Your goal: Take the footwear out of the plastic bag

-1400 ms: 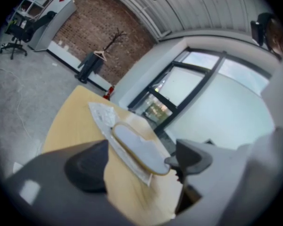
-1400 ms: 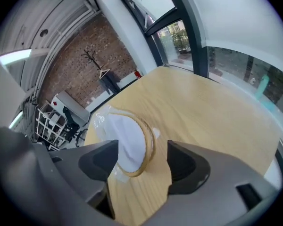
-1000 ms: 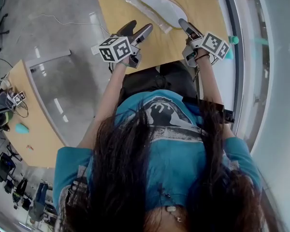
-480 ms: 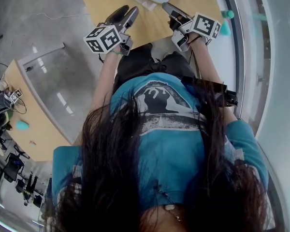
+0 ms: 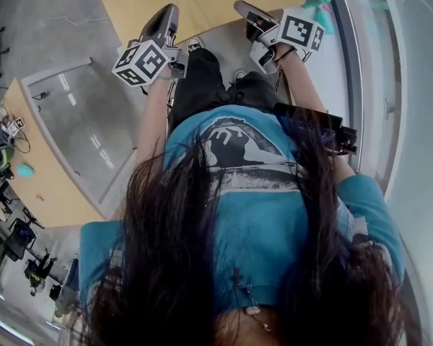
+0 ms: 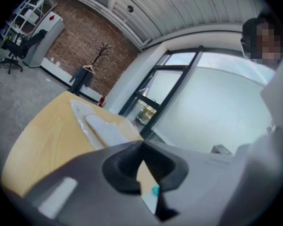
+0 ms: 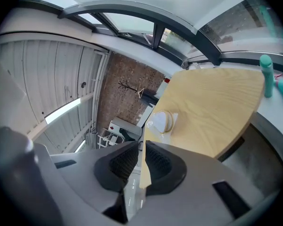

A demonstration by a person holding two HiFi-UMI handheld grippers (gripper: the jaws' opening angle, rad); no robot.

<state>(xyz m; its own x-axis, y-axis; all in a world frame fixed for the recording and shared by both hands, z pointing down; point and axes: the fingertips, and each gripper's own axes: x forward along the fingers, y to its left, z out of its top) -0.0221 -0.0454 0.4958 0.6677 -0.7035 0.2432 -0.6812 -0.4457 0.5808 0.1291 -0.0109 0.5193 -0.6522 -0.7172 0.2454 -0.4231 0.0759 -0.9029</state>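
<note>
The white flat footwear (image 6: 107,132) is inside the clear plastic bag (image 6: 79,111); the bag lies flat on the tan wooden table (image 7: 217,107), well in from the near edge and toward the far side. Nothing touches it. Which end of the bag is the mouth cannot be told from here.

The left gripper (image 6: 141,147) has just been closing; its 2 jaws now meet tip to tip with nothing between them. The right gripper (image 7: 142,157) has just been closing too; its 2 ribbed pads stand all but together, a hairline slit between them, and nothing is caught there either. Both tools point toward the table and slightly down; in the head view they hang off the table's near edge, over the person's dark trousers (image 5: 202,78) and the grey floor, well apart from the bag.

This looks like a neutral carry, not a working pose: jaws closed on nothing keep the tips out of the way when there is nothing to grip. Judged from how things lie, the task is not yet under way, since the footwear is fully bagged.

A likely division of work: 1 gripper pins or lifts the thin film; the other draws the footwear out; the film looks slippery and prone to bunching.

A teal bottle (image 7: 266,76) stands just beyond the table's right-hand edge, by the window; it is clear of any reach toward the bag.
</note>
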